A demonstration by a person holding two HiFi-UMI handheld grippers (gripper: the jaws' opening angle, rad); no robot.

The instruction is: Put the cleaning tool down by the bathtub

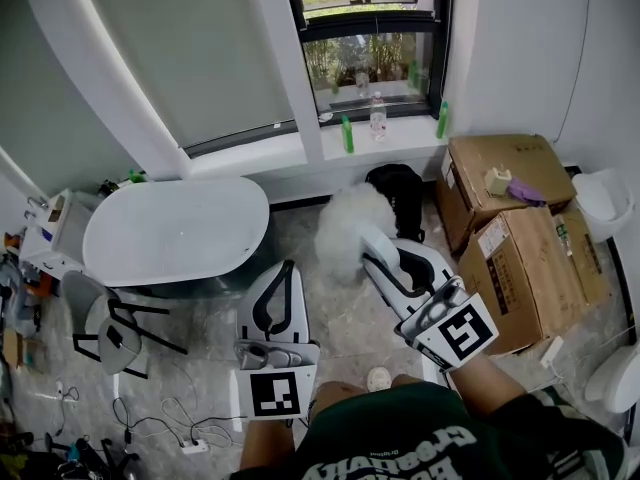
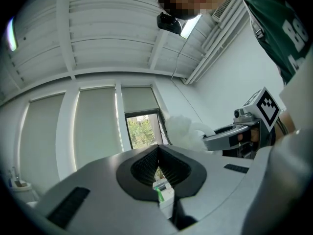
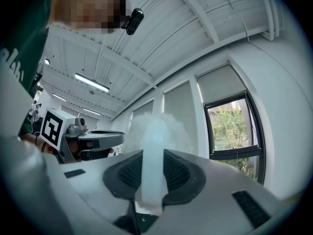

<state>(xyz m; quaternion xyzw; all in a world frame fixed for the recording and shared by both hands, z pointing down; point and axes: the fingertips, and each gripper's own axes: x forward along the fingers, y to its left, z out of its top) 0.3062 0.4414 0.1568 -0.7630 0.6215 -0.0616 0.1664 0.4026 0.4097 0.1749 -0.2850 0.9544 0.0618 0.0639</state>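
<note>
A fluffy white duster (image 1: 350,226) hangs over the marble floor, just right of the white oval bathtub (image 1: 175,233). My right gripper (image 1: 374,253) is shut on its pale handle (image 3: 152,165), which runs up between the pads to the fluffy head (image 3: 156,126). My left gripper (image 1: 274,303) hovers lower, near the tub's right end, shut with nothing in it; its pads meet at the tips (image 2: 157,163). The left gripper view looks up and shows the duster (image 2: 183,129) and the right gripper (image 2: 234,133) to its right.
Two cardboard boxes (image 1: 510,228) stand at the right, and a black bag (image 1: 400,193) lies behind the duster. Bottles (image 1: 378,118) line the windowsill. A stool (image 1: 115,333) stands in front of the tub, and cables with a power strip (image 1: 190,446) lie at the lower left.
</note>
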